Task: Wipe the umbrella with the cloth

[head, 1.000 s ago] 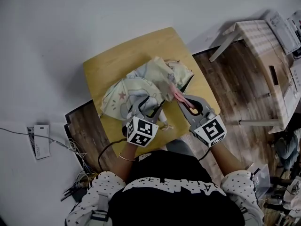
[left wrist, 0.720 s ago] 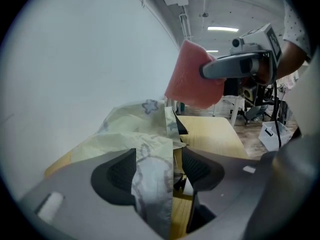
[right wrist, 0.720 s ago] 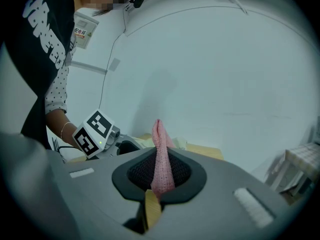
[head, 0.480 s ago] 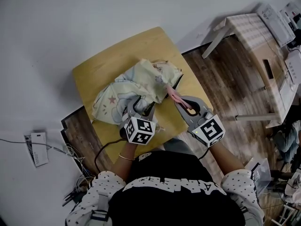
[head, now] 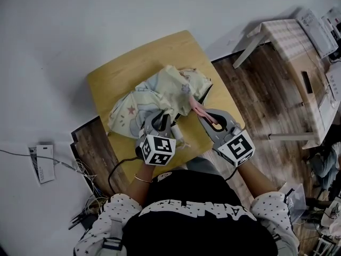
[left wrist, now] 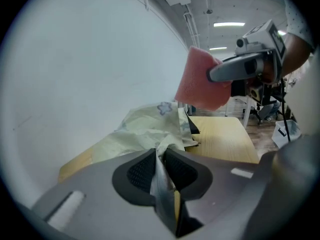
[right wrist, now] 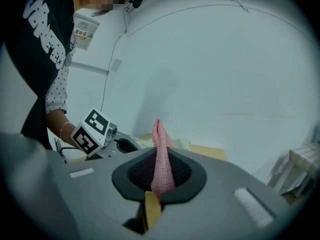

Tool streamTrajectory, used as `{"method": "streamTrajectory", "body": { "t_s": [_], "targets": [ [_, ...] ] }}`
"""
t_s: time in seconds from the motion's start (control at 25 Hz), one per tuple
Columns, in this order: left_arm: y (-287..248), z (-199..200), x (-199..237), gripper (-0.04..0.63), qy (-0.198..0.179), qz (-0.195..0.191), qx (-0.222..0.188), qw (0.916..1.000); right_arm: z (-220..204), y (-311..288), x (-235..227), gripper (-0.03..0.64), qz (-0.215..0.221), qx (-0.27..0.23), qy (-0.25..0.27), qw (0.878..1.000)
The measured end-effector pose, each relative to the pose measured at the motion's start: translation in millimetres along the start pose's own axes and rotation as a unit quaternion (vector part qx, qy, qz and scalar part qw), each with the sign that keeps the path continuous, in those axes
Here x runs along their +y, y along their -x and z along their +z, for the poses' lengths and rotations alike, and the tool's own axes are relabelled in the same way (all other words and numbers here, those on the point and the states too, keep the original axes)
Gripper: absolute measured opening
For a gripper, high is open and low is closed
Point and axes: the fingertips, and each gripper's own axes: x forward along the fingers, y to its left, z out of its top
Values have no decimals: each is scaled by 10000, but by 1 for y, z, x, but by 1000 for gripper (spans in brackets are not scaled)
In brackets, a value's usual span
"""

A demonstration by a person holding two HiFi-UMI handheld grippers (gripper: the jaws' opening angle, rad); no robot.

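A crumpled pale yellow umbrella (head: 154, 97) with star and cartoon prints lies on the small wooden table (head: 120, 71). My left gripper (head: 162, 126) sits at its near edge; its jaws have just been closing and now pinch a fold of the umbrella fabric (left wrist: 159, 154). My right gripper (head: 209, 118) hovers at the umbrella's right side, shut on a pink cloth (head: 198, 108). That cloth (right wrist: 161, 151) stands up between the right jaws, and the pink cloth (left wrist: 202, 81) hangs above the umbrella (left wrist: 145, 129) in the left gripper view.
The table stands against a white wall (head: 80, 20) on dark wood flooring (head: 266, 100). A pale bench (head: 290, 41) and boxes stand at the right. Cables and a white adapter (head: 42, 161) lie at the left.
The left gripper's jaws have closed on the umbrella's near fold. The right gripper with the pink cloth has stayed where it was.
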Motion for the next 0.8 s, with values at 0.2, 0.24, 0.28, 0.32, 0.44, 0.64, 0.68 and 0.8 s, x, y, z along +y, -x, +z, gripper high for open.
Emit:
{"method": "streamTrajectory", "body": {
  "t_s": [0.2, 0.24, 0.28, 0.32, 0.44, 0.64, 0.68, 0.8],
  "targets": [
    [24, 13, 11, 28, 200, 140, -399, 9989, 4, -10, 9, 32, 136, 28, 2, 9999],
    [30, 15, 15, 22, 278, 176, -487, 9983, 5, -13, 10, 32, 172, -3, 22, 9998],
    [35, 16, 19, 17, 355, 216, -564, 9975, 7, -16, 13, 32, 214, -31, 42, 9998],
    [41, 17, 24, 12, 426, 257, -629, 9968, 8, -20, 15, 32, 261, -47, 52, 9996],
    [58, 16, 38, 6, 632, 392, -812, 9939, 11, -32, 24, 32, 405, -91, 94, 9991],
    [87, 6, 71, 6, 1363, 676, -1111, 9821, 19, -55, 40, 32, 670, -13, 188, 9976],
    [91, 1, 76, 6, 1558, 719, -1166, 9782, 21, -59, 42, 32, 713, -41, 166, 9973],
    [103, -11, 88, 6, 2125, 746, -1332, 9651, 28, -73, 49, 32, 805, -220, 127, 9964]
  ]
}}
